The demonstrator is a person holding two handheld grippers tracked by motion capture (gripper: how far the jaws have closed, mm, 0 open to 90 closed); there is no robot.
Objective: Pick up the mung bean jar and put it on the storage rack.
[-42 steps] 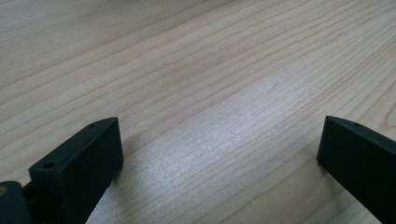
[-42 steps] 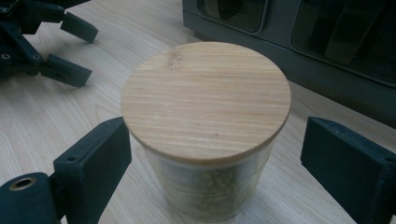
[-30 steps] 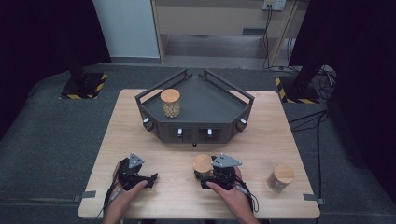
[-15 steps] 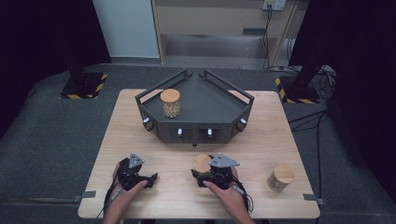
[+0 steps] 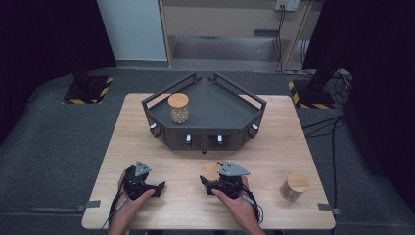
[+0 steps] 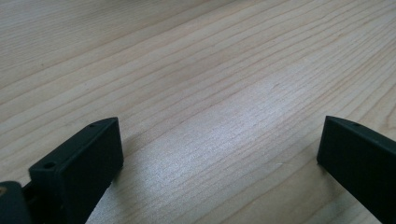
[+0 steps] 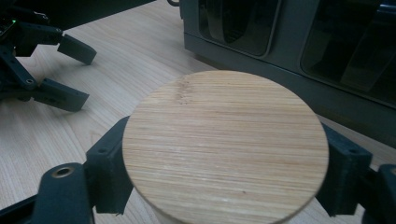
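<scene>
Little has moved: the right gripper point(image 5: 211, 182) stays clamped on a jar point(image 7: 224, 144) at 6 o'clock of the tray point(image 5: 205, 142). Left gripper point(image 5: 157, 188) fingers rest apart on the worktop point(image 6: 210, 70), so a lift seems next.

Grey carpet point(image 5: 44, 147), dark curtains point(image 5: 39, 34)

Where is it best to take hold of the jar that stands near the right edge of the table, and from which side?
Grip the jar by its glass body just under the wooden lid, tool level, coming from its left. It stands upright and round, and the right tool lies on that side. This is a judgement.
</scene>
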